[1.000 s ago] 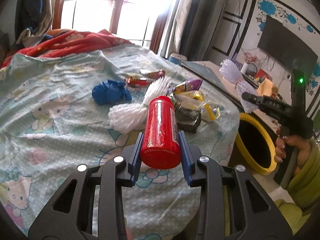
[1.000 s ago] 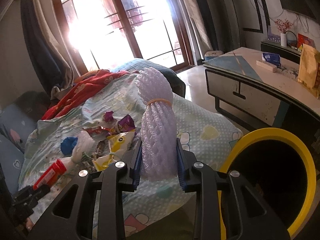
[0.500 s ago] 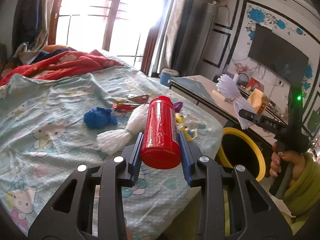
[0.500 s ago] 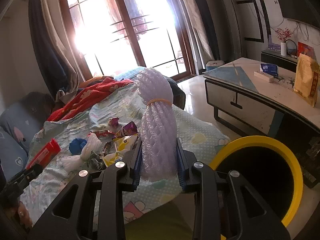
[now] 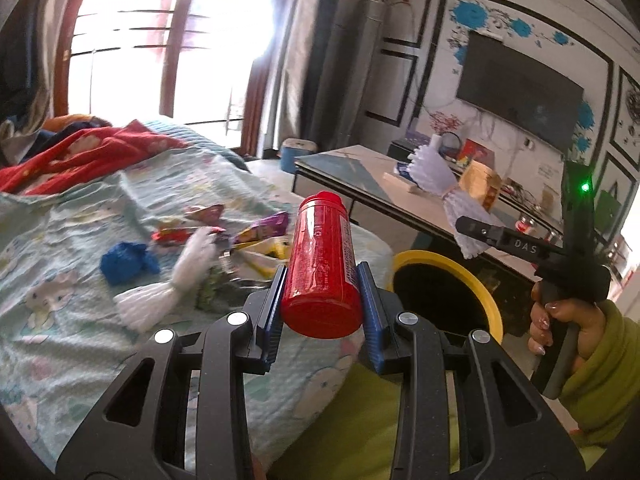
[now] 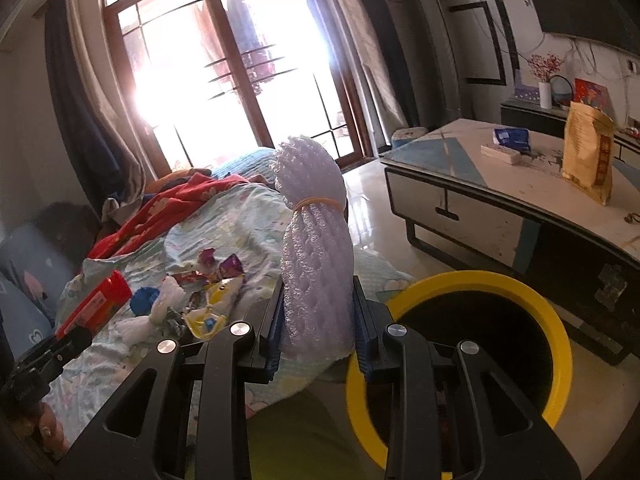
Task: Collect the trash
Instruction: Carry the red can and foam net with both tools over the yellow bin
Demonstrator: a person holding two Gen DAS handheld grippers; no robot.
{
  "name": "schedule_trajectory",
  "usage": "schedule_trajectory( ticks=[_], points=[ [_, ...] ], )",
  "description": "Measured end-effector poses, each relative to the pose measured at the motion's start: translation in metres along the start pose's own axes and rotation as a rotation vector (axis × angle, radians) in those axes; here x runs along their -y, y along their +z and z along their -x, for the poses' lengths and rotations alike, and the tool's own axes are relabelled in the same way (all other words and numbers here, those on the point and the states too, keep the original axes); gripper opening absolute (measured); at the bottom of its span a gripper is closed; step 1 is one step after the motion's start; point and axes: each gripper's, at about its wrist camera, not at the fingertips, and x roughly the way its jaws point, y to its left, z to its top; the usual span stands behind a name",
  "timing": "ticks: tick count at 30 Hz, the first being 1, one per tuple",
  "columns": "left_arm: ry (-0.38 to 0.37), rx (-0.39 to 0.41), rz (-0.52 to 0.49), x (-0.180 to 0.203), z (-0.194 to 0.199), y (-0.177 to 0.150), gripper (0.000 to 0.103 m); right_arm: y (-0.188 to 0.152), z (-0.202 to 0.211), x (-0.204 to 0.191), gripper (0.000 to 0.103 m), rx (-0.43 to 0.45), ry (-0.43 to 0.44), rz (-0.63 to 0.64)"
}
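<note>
Red plastic is filling the lower centre of the left wrist view: the left gripper (image 5: 320,296) is clamping a red bottle (image 5: 320,264) between closed jaws. In the right wrist view the right gripper (image 6: 316,320) is pinching a white foam net bundle (image 6: 316,248) the same way. Both loads are hanging near the yellow-rimmed bin (image 6: 556,320), so this looks like the carry step; next, each probably needs centring over the opening before letting go. Farther back, wrappers (image 5: 260,228), a blue wad (image 5: 126,262) and another foam net (image 5: 160,300) are lying on the bedspread (image 5: 60,220). A low table (image 6: 500,184) is standing beyond the bin.
</note>
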Motion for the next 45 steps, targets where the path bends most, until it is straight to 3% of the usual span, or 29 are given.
schedule_trajectory(
  ticks=[26, 45],
  points=[
    [-0.149, -0.08, -0.132, 0.087, -0.079, 0.008, 0.027, -0.018, 0.025, 0.082, 0.028, 0.012, -0.131, -0.129],
    [-0.219, -0.192, -0.197, 0.131, -0.134, -0.013, 0.027, -0.049, 0.017, 0.138, 0.03, -0.088, -0.199, -0.244]
  ],
)
